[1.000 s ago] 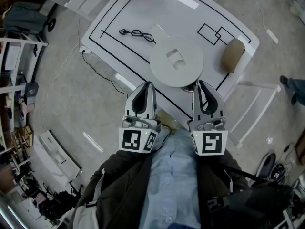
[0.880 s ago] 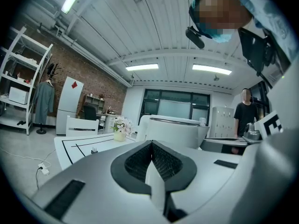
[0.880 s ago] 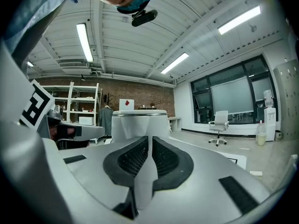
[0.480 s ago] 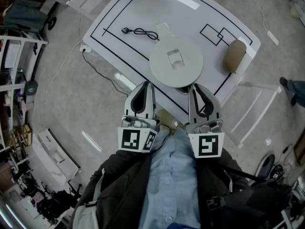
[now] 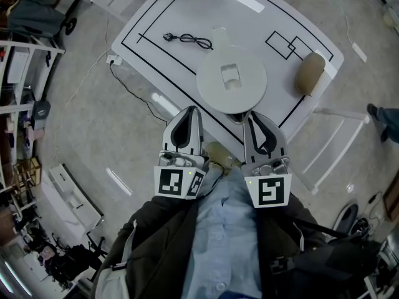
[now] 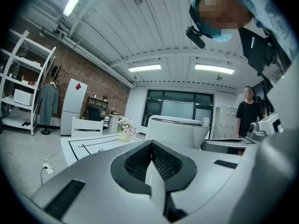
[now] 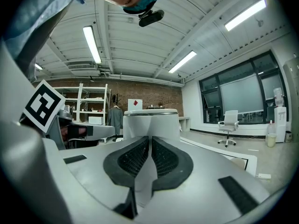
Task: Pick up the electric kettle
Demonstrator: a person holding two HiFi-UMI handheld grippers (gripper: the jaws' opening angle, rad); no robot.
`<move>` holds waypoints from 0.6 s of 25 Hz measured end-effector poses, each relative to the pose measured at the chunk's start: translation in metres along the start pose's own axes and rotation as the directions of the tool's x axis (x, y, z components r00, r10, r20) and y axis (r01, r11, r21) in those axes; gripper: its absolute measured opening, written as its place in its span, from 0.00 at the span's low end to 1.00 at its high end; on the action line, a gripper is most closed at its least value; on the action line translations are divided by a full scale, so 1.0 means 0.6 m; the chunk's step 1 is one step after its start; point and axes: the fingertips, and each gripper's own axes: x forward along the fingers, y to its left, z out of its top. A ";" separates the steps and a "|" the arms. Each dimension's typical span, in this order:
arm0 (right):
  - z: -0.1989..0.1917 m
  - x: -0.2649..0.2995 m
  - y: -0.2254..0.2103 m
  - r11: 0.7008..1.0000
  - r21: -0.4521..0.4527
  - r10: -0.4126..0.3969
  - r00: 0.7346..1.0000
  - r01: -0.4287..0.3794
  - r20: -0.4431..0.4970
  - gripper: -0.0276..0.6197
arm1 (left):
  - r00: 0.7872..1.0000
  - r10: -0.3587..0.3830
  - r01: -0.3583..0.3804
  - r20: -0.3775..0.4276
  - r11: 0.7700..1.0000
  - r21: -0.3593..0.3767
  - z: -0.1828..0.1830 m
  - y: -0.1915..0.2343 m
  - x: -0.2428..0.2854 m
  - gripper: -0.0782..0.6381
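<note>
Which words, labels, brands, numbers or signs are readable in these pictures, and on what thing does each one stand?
No text can be read in any view.
On the left marker cube and the right marker cube: black-and-white patterns, no letters.
On the tall white cabinet: a red diamond sign, too small to read.
On the electric kettle: no print visible.

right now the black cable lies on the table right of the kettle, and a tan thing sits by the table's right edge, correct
Not quite: the head view shows the black cable on the table left of the kettle, not right. The tan thing does sit by the table's right edge.
</note>
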 end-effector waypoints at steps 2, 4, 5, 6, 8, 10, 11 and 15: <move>0.000 0.001 0.008 1.000 -0.006 0.023 1.000 -0.023 0.001 0.10 | 1.000 0.008 -0.008 0.002 1.000 0.000 0.000 0.001 -0.003 0.12; -0.002 0.002 0.016 0.999 -0.006 0.047 0.999 -0.047 -0.004 0.10 | 1.000 0.017 -0.017 0.004 1.000 0.001 0.001 0.002 -0.006 0.12; -0.003 0.003 0.020 0.998 -0.005 0.059 0.998 -0.059 -0.007 0.10 | 1.000 0.021 -0.021 0.005 1.000 0.001 0.001 0.003 -0.008 0.12; -0.003 0.003 0.025 0.997 -0.003 0.071 0.997 -0.071 -0.008 0.10 | 1.000 0.025 -0.025 0.005 1.000 0.002 0.001 0.004 -0.011 0.12; -0.002 0.005 0.034 0.996 0.004 0.093 0.996 -0.093 -0.004 0.10 | 0.999 0.036 -0.036 0.005 0.999 0.002 0.002 0.006 -0.017 0.12; -0.001 0.007 0.043 0.994 0.008 0.112 0.994 -0.112 0.000 0.10 | 0.999 0.047 -0.047 0.004 0.999 0.003 0.002 0.010 -0.023 0.12; -0.002 0.007 0.047 0.993 0.008 0.121 0.993 -0.121 -0.002 0.10 | 0.999 0.053 -0.053 0.005 0.999 0.003 0.003 0.012 -0.026 0.12; -0.001 0.009 0.060 0.989 0.008 0.148 0.989 -0.148 -0.005 0.10 | 0.997 0.076 -0.076 0.011 0.997 0.001 0.006 0.021 -0.039 0.12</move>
